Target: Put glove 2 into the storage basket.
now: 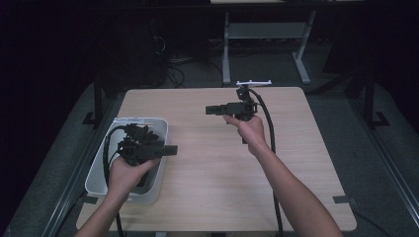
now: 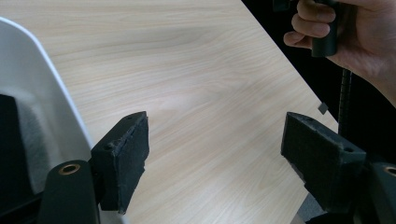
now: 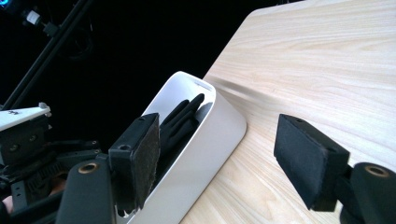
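The left claw (image 1: 170, 148) hangs over the white bin (image 1: 160, 129) at the near left of the desk (image 1: 207, 163), its jaws spread wide with nothing between them, as the left claw view makes plain. The right claw (image 1: 210, 109) is held up over the middle of the far half of the desk, pointing toward the bin; its jaws are also wide apart and empty.

In the right claw view a dark, soft-looking thing (image 3: 180, 123) lies inside the bin, with finger-like ends reaching up near the far rim. It looks like a black glove or folded cloth, though the bin is too dim to be sure. The rest of the desk top is bare wood.

The work in hand appears to be getting that dark thing out of the bin, and the left claw is nearest to it. To do it well, I would tip the left claw downward so its jaws point into the bin rather than across the desk, and keep them wide until they straddle a bunched part of the fabric. A grip on a thick fold should hold better than on a single fingertip. Lifting straight up should keep the bin from tipping or sliding; the right claw could steady its rim.
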Available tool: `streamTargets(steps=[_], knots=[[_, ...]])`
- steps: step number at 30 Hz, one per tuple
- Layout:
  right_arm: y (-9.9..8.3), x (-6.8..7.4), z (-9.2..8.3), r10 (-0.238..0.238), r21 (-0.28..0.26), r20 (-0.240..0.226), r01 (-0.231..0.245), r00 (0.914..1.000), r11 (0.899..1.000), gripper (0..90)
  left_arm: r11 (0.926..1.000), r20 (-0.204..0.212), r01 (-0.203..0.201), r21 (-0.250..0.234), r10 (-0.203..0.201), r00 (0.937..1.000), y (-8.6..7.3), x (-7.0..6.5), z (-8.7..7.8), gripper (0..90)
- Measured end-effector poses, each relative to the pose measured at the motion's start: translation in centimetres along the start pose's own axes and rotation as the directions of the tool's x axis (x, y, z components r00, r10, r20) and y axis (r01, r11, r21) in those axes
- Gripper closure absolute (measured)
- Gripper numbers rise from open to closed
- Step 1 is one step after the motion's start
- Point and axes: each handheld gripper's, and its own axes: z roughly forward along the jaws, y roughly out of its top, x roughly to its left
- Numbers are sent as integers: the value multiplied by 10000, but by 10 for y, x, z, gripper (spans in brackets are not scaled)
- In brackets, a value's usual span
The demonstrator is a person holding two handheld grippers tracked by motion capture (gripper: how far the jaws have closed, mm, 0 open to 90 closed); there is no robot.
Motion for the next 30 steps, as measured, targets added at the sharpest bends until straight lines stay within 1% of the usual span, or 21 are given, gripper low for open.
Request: streamTargets(steps=[2, 3, 6, 7, 9, 12, 14, 20, 23, 25, 27, 28, 30], knots=[[-1, -1, -6, 17, -89, 9, -17, 10000, 10000, 310, 10000, 64, -11, 5, 11, 10000, 0, -2, 2, 232], [-1, -1, -6, 17, -89, 9, -17, 10000, 10000, 310, 10000, 64, -11, 5, 11, 10000, 0, -2, 2, 230], [-4, -4, -16, 14, -200, 77, -13, 10000, 9998, 308, 10000, 148, -56, 69, 55, 9999, 1, -6, 8, 228], [-4, -4, -16, 14, -200, 77, -13, 10000, 9998, 308, 10000, 148, -56, 69, 55, 9999, 1, -6, 8, 228], [-6, -7, -23, 96, -283, 65, -94, 9999, 9996, 305, 10000, 214, -70, 48, 69, 9997, 2, -8, 11, 228], [-9, -10, -28, 134, -197, 147, -131, 9998, 9997, 299, 9999, 264, -87, 59, 85, 9996, 3, -10, 15, 228], [-11, -12, -33, 196, -279, 127, -193, 9997, 9994, 299, 9999, 309, -103, 81, 100, 9995, 3, -12, 17, 228], [-16, -16, -41, 166, -336, 183, -160, 9997, 9993, 299, 9998, 368, -172, 78, 169, 9992, 3, -16, 24, 227], [-22, -20, -47, 226, -265, 178, -221, 9996, 9994, 297, 9996, 405, -241, 148, 234, 9989, 3, -19, 28, 227], [-23, -21, -49, 268, -301, 178, -262, 9995, 9992, 298, 9997, 462, -216, 133, 210, 9987, 2, -20, 30, 228], [-26, -23, -53, 298, -324, 232, -291, 9993, 9991, 298, 9995, 469, -280, 169, 272, 9985, 2, -21, 32, 228], [-29, -26, -57, 344, -412, 257, -333, 9991, 9986, 298, 9993, 494, -307, 216, 296, 9983, 1, -23, 35, 227], [-31, -28, -61, 351, -415, 299, -339, 9989, 9986, 297, 9991, 535, -333, 255, 319, 9981, 1, -25, 37, 227]])
